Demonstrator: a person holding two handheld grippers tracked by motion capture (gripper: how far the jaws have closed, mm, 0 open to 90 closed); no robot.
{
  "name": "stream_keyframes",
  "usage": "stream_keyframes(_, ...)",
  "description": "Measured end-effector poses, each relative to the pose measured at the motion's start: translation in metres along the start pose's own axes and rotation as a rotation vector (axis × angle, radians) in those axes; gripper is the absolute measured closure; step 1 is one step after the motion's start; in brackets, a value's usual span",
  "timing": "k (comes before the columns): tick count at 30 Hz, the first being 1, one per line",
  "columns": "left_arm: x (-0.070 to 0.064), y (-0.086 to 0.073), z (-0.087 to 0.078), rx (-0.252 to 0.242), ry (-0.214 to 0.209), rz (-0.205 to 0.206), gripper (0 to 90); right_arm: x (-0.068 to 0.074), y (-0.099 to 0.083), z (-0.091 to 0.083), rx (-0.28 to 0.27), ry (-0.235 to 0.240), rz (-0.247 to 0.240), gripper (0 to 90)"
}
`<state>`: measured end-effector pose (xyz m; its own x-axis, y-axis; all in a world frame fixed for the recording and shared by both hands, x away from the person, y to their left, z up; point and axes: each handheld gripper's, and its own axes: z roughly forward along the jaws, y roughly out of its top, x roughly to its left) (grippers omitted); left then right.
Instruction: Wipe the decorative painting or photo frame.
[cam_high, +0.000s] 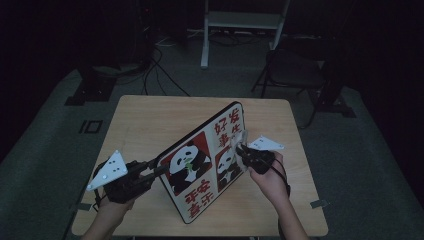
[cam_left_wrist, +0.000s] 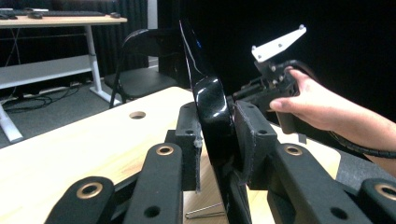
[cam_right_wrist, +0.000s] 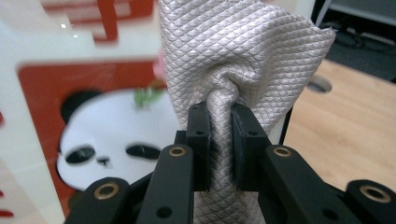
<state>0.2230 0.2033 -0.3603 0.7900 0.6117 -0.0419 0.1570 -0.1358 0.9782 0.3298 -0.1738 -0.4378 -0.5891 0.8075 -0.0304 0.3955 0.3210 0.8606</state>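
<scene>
**Stiff glossy board, soft cloth: grip the edge, wipe lightly**

Propped on edge near the middle of the table (cam_high: 150, 120): a panda-printed board (cam_high: 200, 165), tilted, printed face toward the right hand. Clamped at its left edge by the left hand-held gripper (cam_high: 159, 169), jaws closed on the black rim, seen in the left gripper view as board (cam_left_wrist: 212, 112) pinched between the pads (cam_left_wrist: 189, 140). Bunched tight in the right hand-held gripper (cam_right_wrist: 219, 135): a grey quilted cloth (cam_right_wrist: 238, 51), pressed against the printed face. Likely rigid, fairly light, slick-surfaced, prone to sliding or tipping under a sideways push. Best held deep on the rim, low near the table. Soft, limp cloth; a gathered fold suits it.
</scene>
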Motion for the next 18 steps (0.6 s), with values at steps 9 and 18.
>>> stream_keyframes(9,0.000,0.000,0.000,-0.002,-0.005,-0.003,73.5,-0.003,-0.034,0.011,0.091,0.002,0.022,79.2)
stream_keyframes(18,-0.001,0.000,0.000,0.000,-0.007,0.000,73.2,-0.005,-0.060,0.023,0.171,0.004,0.041,79.3)
